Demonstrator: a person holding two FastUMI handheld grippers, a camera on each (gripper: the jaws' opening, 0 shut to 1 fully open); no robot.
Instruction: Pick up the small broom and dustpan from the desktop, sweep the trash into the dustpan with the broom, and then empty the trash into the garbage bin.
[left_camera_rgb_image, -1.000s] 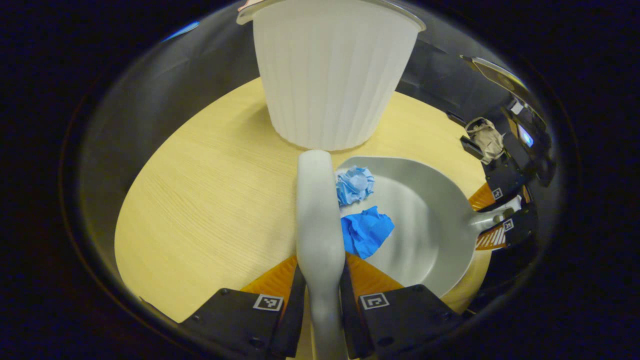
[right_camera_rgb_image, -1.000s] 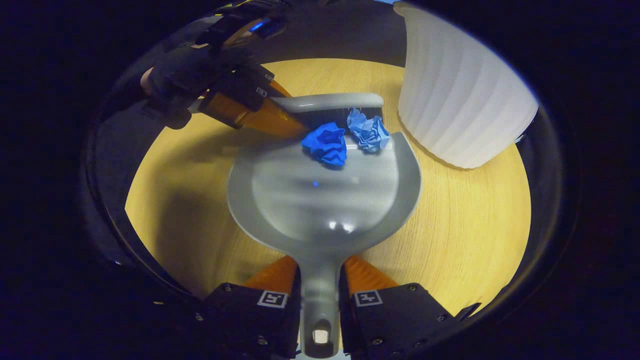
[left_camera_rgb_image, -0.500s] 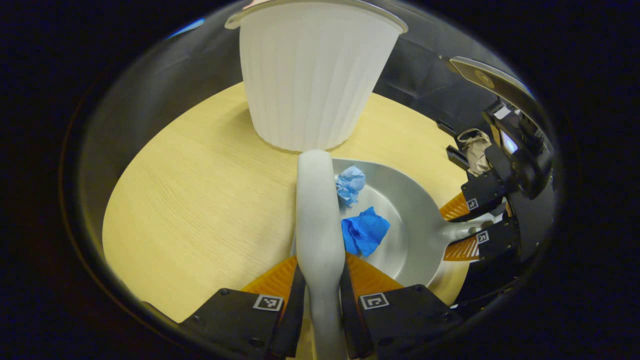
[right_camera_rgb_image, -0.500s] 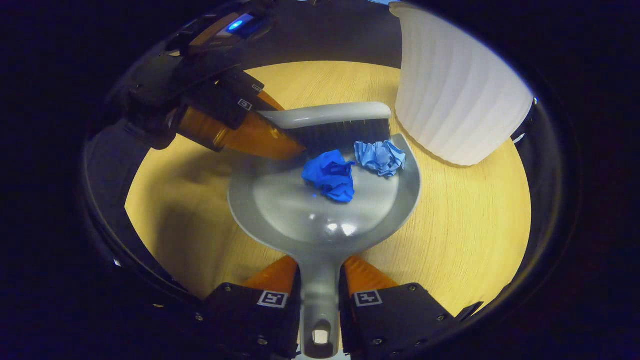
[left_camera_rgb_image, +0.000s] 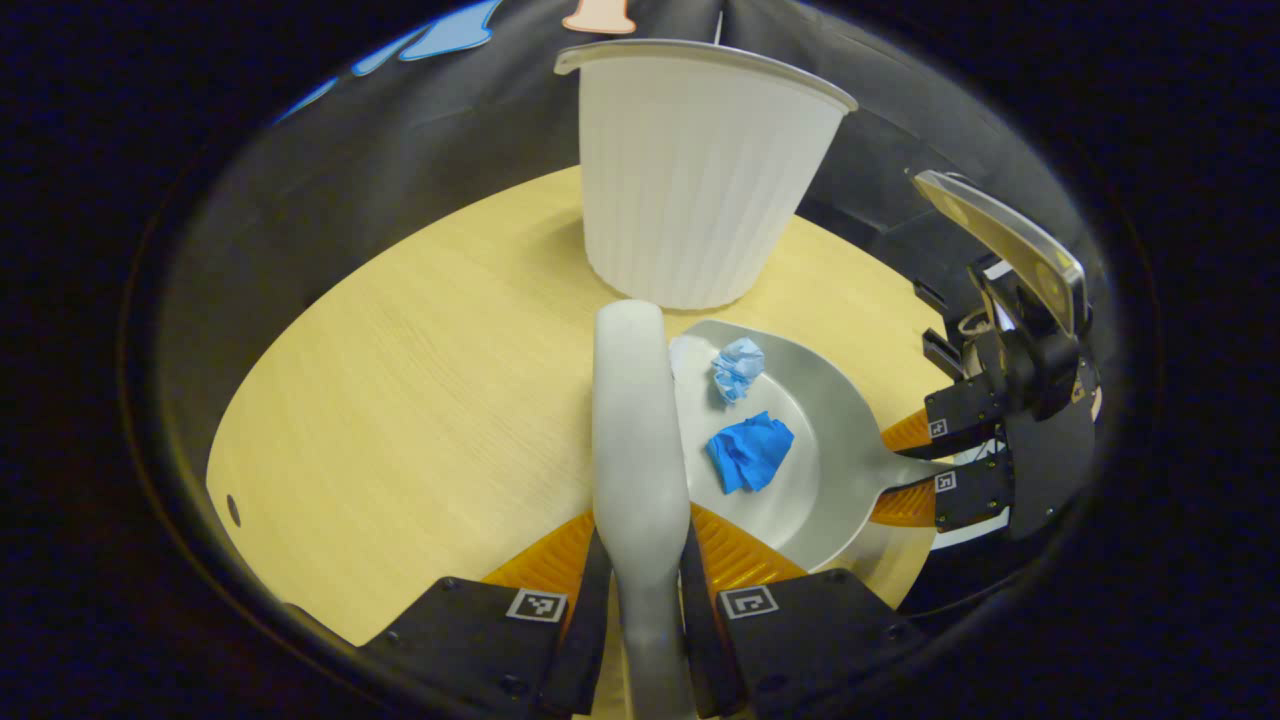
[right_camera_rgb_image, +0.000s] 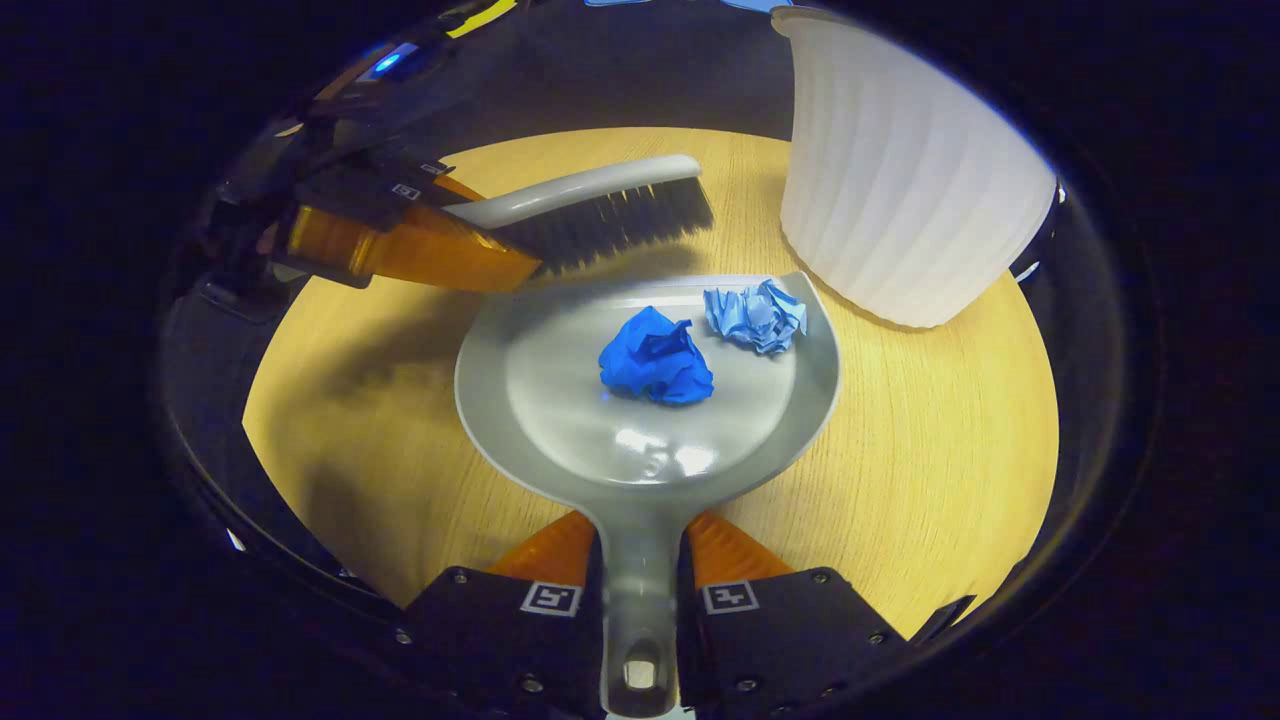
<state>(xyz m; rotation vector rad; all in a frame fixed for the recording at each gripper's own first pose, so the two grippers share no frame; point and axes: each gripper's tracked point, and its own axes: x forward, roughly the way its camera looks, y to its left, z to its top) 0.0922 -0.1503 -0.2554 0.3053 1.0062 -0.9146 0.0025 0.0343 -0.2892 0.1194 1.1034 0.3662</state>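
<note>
in the right gripper view, the right gripper (right_camera_rgb_image: 640, 590) sits at 6 o'clock, both fingers clenched on the handle of the grey dustpan (right_camera_rgb_image: 640, 440), whose pan spreads over the middle of the wooden table (right_camera_rgb_image: 930, 470). inside the pan lie two crumpled scraps: a dark blue paper ball (right_camera_rgb_image: 655, 357) near the centre and a light blue paper ball (right_camera_rgb_image: 755, 315) at about 1 o'clock from it, close to the pan's open front edge. the white ribbed garbage bin (right_camera_rgb_image: 900, 190) stands upright on the table at 1 to 2 o'clock, just beside the pan's front corner. at 10 to 11 o'clock the left gripper (right_camera_rgb_image: 500, 255) holds the small broom (right_camera_rgb_image: 600, 205), its dark bristles pointing down just beyond the pan's front edge, apart from both paper balls.

in the left gripper view, the left gripper (left_camera_rgb_image: 645, 560) at 6 o'clock is clamped on the broom (left_camera_rgb_image: 635, 420) handle, which runs straight up toward 12 o'clock. the dustpan (left_camera_rgb_image: 820, 440) lies at 3 to 4 o'clock of the broom, with the dark blue paper ball (left_camera_rgb_image: 750, 452) and the light blue paper ball (left_camera_rgb_image: 738, 366) in it. the garbage bin (left_camera_rgb_image: 700, 180) stands at 12 o'clock, and the right gripper (left_camera_rgb_image: 905, 470) grips the pan's handle at 3 o'clock.
</note>
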